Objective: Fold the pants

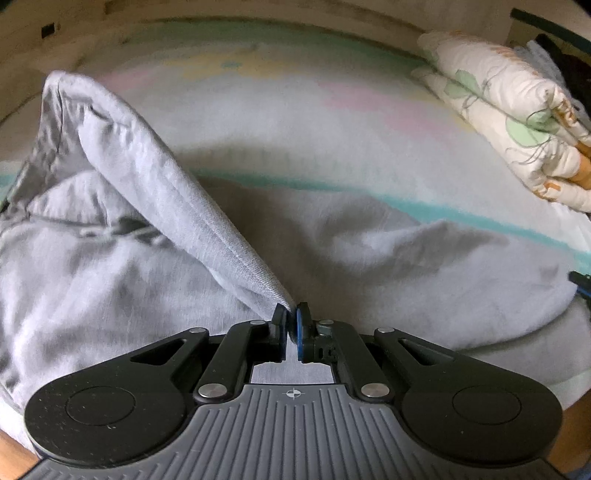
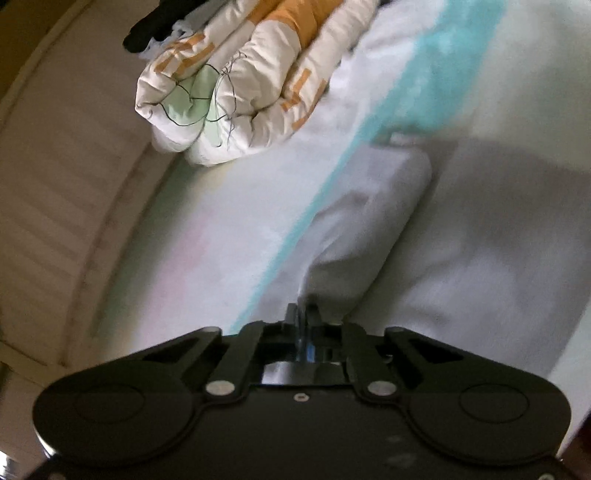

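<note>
Light grey pants lie crumpled on a pale bed sheet with pastel stripes. My left gripper is shut on a hemmed edge of the pants, and that edge rises as a taut ridge up to the left. In the right wrist view the pants stretch away from my right gripper, whose jaws are together on a pinch of the grey fabric near a teal stripe. The tip of the right gripper shows at the right edge of the left wrist view.
A folded floral quilt in white, green and orange lies at the bed's far right; in the right wrist view the quilt sits ahead to the left. Dark clothing lies behind it. A wooden bed frame borders the sheet.
</note>
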`<state>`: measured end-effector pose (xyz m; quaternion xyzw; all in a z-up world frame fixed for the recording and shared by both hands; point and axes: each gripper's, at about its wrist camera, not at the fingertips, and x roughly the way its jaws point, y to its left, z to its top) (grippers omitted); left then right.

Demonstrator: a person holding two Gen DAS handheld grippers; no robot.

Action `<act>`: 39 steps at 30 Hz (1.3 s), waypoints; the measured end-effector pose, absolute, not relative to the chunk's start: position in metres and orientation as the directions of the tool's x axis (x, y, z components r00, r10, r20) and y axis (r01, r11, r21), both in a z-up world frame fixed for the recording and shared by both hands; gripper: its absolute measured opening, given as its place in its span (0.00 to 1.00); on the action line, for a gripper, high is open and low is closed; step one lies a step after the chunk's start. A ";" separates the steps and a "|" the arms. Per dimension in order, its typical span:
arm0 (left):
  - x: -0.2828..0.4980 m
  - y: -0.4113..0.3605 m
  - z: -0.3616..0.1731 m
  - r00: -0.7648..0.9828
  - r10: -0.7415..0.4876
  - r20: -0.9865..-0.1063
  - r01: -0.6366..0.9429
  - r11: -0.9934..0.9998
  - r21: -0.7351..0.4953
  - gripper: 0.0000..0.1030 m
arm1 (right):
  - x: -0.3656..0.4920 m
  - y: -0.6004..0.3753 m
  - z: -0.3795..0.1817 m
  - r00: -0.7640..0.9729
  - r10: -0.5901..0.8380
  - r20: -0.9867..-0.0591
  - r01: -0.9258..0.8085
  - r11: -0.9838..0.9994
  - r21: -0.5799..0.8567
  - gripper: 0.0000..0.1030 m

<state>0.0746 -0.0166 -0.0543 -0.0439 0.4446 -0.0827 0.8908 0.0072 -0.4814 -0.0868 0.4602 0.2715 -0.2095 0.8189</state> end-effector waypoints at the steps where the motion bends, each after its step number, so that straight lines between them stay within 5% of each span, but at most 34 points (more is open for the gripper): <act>1: 0.071 -0.018 -0.049 0.611 -0.188 -0.769 0.118 0.982 -0.146 0.04 | 0.004 -0.481 -0.079 0.763 -0.120 -0.635 0.596 0.511 0.619 0.05; 6: 0.046 -0.018 -0.023 0.684 -0.221 -0.695 0.181 0.975 -0.132 0.04 | -0.018 -0.475 -0.038 0.730 -0.224 -0.646 0.633 0.577 0.515 0.05; 16: 0.047 -0.016 -0.052 0.576 -0.234 -0.783 0.188 0.970 -0.151 0.04 | -0.028 -0.480 -0.068 0.503 -0.236 -0.831 0.791 0.513 0.333 0.04; 19: 0.050 -0.020 -0.056 0.575 -0.220 -0.788 0.189 0.973 -0.133 0.04 | 0.017 -0.451 -0.050 0.570 -0.302 -0.764 0.640 0.746 0.183 0.18; 21: 0.052 -0.023 -0.058 0.573 -0.212 -0.791 0.196 0.973 -0.119 0.04 | 0.031 -0.435 -0.041 0.684 -0.215 -0.697 0.504 0.830 0.239 0.36; 24: 0.053 -0.023 -0.062 0.564 -0.213 -0.798 0.191 0.974 -0.125 0.04 | 0.016 -0.448 -0.033 0.724 -0.203 -0.659 0.540 0.761 0.359 0.36; 32: 0.053 -0.022 -0.061 0.558 -0.218 -0.801 0.180 0.974 -0.139 0.04 | -0.037 -0.496 -0.073 0.639 -0.123 -0.759 0.710 0.474 0.521 0.38; 39: 0.052 -0.021 -0.064 0.553 -0.207 -0.807 0.181 0.975 -0.126 0.04 | -0.027 -0.486 -0.081 0.733 0.007 -0.680 0.626 0.384 0.678 0.38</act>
